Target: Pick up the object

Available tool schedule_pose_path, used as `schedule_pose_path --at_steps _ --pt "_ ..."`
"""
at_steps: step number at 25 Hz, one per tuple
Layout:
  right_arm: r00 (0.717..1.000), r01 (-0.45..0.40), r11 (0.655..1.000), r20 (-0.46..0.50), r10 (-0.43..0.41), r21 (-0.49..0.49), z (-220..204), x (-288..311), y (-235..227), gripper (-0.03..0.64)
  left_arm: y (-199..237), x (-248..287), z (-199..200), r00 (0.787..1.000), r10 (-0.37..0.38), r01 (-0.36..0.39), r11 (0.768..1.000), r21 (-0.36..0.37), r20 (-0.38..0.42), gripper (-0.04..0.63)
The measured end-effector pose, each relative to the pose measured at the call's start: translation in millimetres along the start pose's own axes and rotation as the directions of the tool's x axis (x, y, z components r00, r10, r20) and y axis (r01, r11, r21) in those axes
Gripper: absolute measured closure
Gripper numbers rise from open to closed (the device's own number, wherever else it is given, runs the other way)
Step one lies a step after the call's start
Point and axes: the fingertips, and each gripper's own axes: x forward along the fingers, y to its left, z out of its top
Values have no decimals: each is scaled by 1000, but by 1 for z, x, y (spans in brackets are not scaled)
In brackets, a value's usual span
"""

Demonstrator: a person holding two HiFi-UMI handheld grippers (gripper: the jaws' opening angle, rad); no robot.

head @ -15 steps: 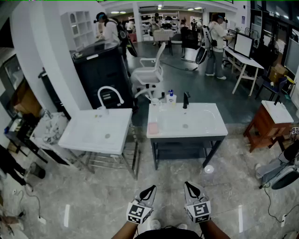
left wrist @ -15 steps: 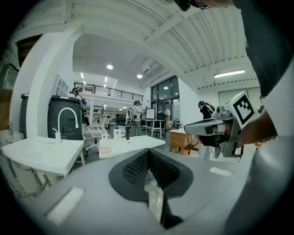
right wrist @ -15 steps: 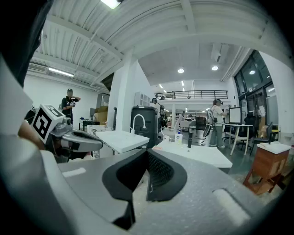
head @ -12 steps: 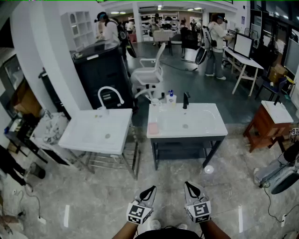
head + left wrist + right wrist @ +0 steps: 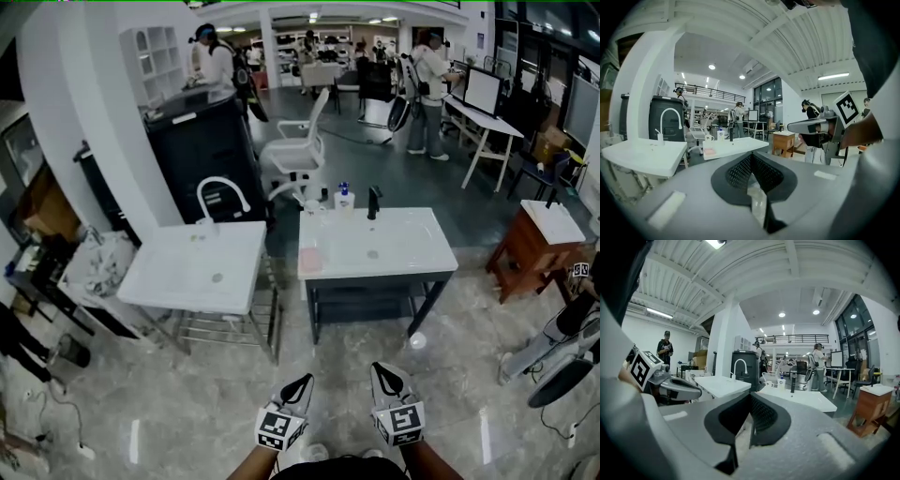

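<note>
Now, left tool (image 5: 300, 384): jaws pressed together, nothing between them, held low near the body.
Right tool (image 5: 386, 379): likewise closed and empty, just beside the left.
Why so: probably a carrying pose; both point toward the dark-framed tabletop (image 5: 412, 239), well apart from it.
Task's thing: unclear which it is; a flat pink piece (image 5: 307, 259) and a white, blue-capped bottle (image 5: 344, 197) sit on that tabletop.

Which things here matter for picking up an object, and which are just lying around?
Job: left hand-held gripper and right hand-held gripper, both shut, empty; likely candidates on the dark-framed sink: pink pad, blue-capped bottle, mug.
Lying about: white chair, wooden cabinet, left white sink.
</note>
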Motion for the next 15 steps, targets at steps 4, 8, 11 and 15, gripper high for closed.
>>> schedule_pose_path --at_steps 4,8,11,15 --pt "999 30 999 19 -31 30 0 2 5 614 11 -2 -1 1000 -11 11 1000 4 14 577" --pt "1000 27 998 8 -28 52 -6 11 8 614 24 1 -1 1000 2 -1 1000 -15 21 577" --pt "1000 26 998 7 -27 59 -6 23 -2 614 29 13 1 1000 1 -1 1000 -19 9 577" --pt "1000 9 998 9 -9 57 -3 46 -19 614 40 38 6 1000 18 -18 1000 -18 0 577"
